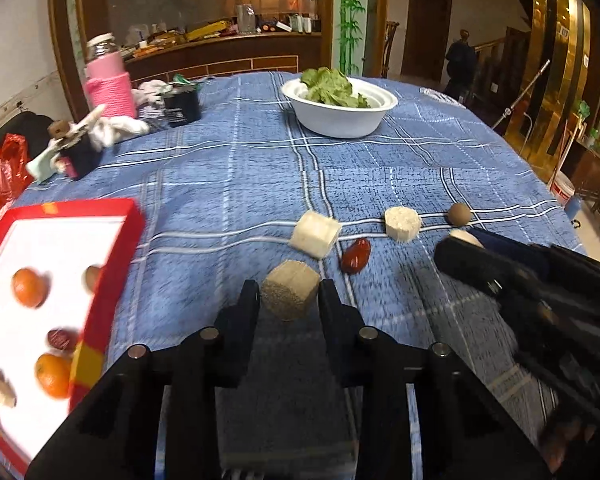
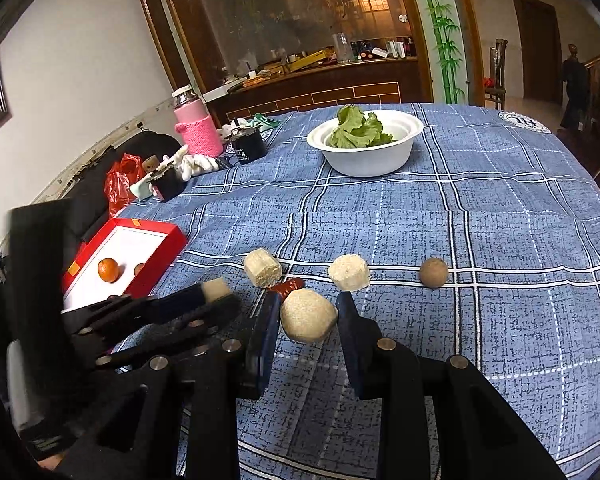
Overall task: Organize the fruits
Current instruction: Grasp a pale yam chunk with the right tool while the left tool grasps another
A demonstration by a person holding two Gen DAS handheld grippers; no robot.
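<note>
My left gripper [image 1: 289, 296] is shut on a tan cut chunk [image 1: 290, 295] and holds it above the blue cloth. My right gripper [image 2: 308, 314] is shut on a pale cut chunk [image 2: 308, 315]; it shows at the right of the left wrist view [image 1: 458, 242]. On the cloth lie two more pale chunks [image 1: 315, 234] [image 1: 403, 223], a red date [image 1: 356, 255] and a brown round fruit [image 1: 459, 214]. A red box [image 1: 112, 264] at the left holds two oranges [image 1: 29, 287] [image 1: 53, 374], a date and other pieces.
A white bowl [image 1: 340, 120] with green leaves stands at the far middle of the table. A pink-sleeved bottle [image 1: 110, 84], a black cup [image 1: 182, 106], gloves and small items crowd the far left. A red bag [image 1: 2, 176] lies off the left edge.
</note>
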